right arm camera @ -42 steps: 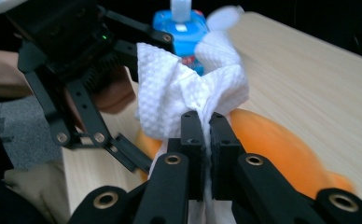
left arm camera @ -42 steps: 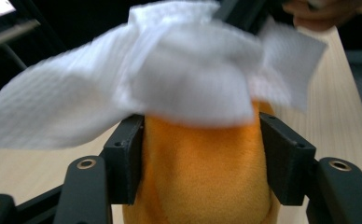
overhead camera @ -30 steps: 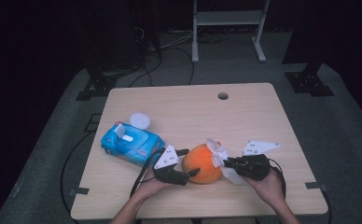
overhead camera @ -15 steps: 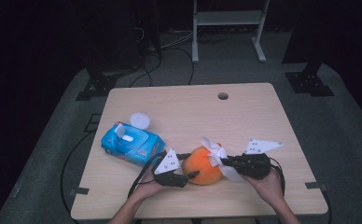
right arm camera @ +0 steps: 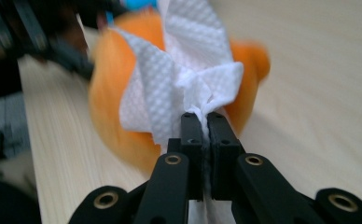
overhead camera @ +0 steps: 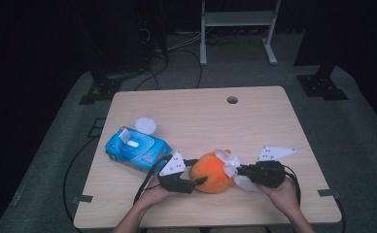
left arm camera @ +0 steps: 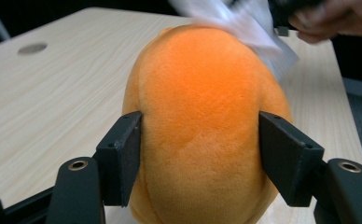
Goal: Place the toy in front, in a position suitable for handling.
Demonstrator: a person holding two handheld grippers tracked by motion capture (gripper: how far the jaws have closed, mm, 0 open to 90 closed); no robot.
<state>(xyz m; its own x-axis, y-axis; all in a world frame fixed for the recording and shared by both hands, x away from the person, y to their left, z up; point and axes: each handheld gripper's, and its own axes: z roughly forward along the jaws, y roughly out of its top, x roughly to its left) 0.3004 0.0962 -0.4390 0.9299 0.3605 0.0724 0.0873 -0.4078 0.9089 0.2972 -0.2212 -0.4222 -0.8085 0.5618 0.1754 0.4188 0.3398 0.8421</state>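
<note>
Plush toy (overhead camera: 212,173) near table's (overhead camera: 274,121) 6 o'clock edge; left gripper (overhead camera: 192,183) at its 9, right gripper (overhead camera: 239,171) with wipe (overhead camera: 228,162) at 3, wipes pack (overhead camera: 138,149) at 10.

- Right gripper (right arm camera: 206,122): two black jaws pressed together, pinching a bunched white dimpled paper wipe (right arm camera: 179,79).
- Wipe fans out ahead of the jaw tips, draped against a blurred round orange plush toy (right arm camera: 109,93).
- Light wooden tabletop (right arm camera: 319,84) beneath and on both sides.

Fuzzy orange plush toy (left arm camera: 202,121), dimpled white paper wipe (right arm camera: 179,79), matt pale-wood table (overhead camera: 254,121).
</note>
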